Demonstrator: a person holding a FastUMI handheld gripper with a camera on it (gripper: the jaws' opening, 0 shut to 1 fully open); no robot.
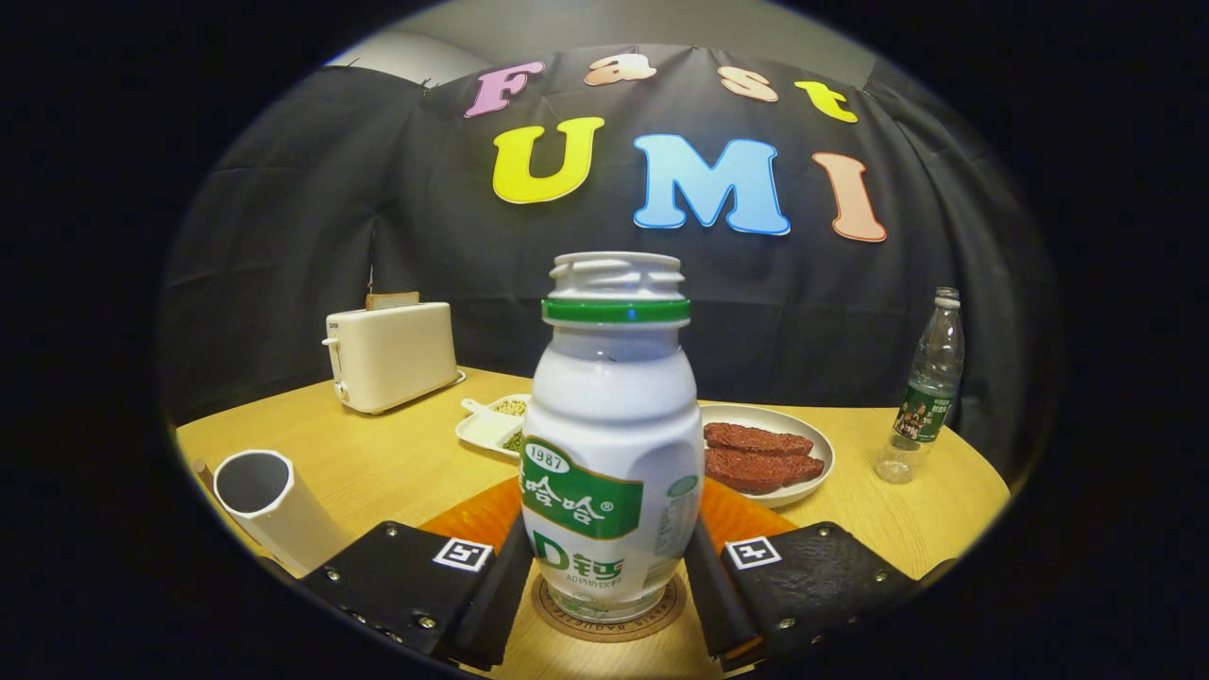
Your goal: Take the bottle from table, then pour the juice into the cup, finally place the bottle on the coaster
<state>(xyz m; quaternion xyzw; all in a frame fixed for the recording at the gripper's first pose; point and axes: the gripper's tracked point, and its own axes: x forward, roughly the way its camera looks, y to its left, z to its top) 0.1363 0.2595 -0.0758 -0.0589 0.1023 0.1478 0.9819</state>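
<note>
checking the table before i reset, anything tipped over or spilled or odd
Only the white cup, lying on its side to the left of the fingers. No spill shows. The open juice bottle stands upright on the round coaster, between the gripper fingers.
</note>
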